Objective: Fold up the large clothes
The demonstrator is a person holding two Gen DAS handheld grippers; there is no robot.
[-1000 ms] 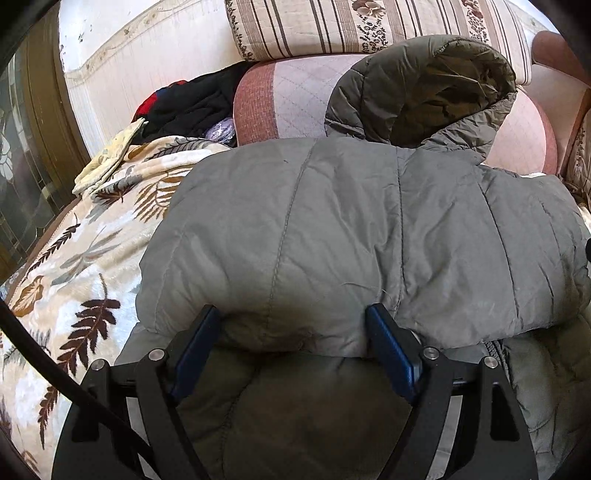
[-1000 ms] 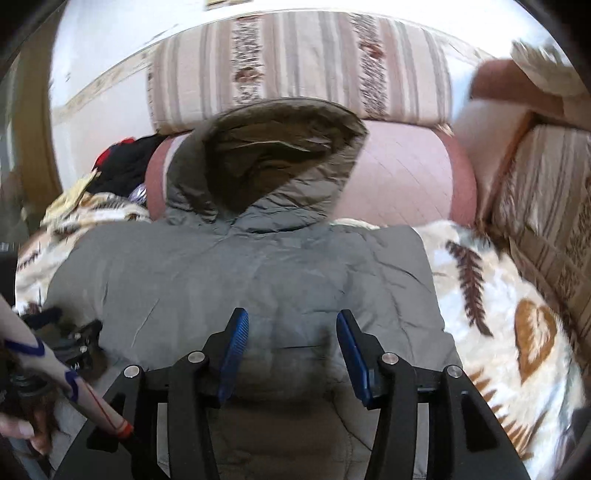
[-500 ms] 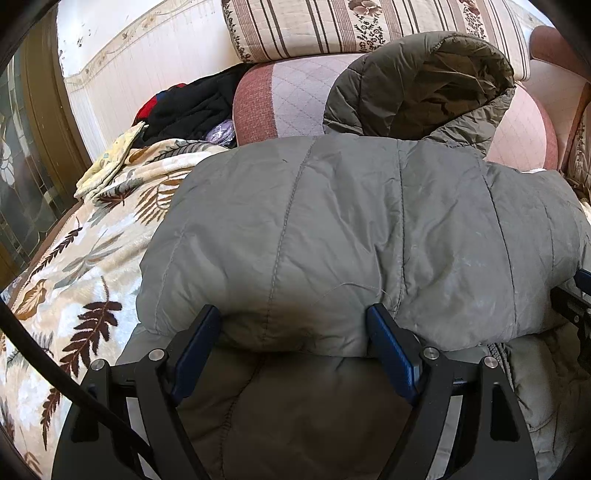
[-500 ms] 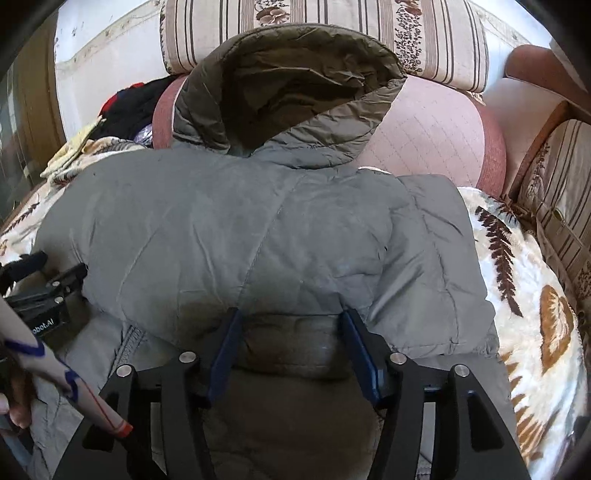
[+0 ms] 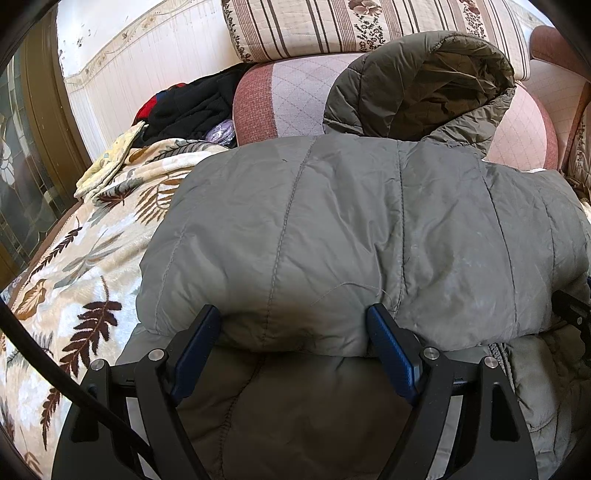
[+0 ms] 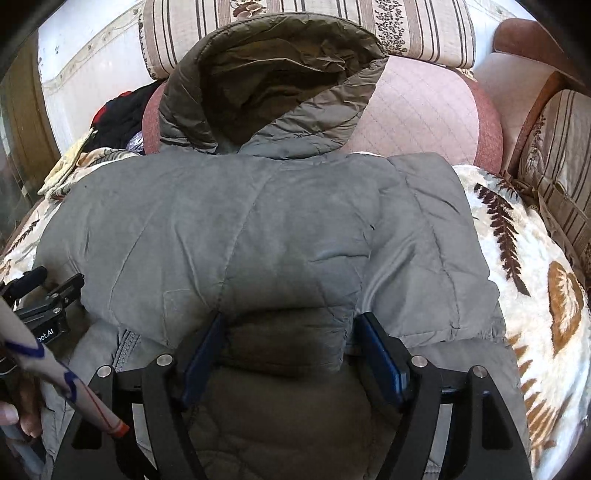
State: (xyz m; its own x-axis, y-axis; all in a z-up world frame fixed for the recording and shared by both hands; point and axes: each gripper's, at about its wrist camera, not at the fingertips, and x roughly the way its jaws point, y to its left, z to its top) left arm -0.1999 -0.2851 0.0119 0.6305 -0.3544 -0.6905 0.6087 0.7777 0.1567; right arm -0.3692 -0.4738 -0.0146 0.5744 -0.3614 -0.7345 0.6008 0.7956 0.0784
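1. We count one grey-green padded jacket, lying folded over itself, with one hood propped up at the far end.
2. We count two grippers: the left gripper and the right gripper. Each has two blue-padded fingers, set wide apart with the jacket's folded edge between them.
3. One leaf-print blanket lies under the jacket.
4. We note one striped floral cushion along the back and one pink quilted bolster below it.
5. One heap of dark clothes sits far left; the pieces in it we cannot count.
6. One pale yellow cloth lies beside that heap.
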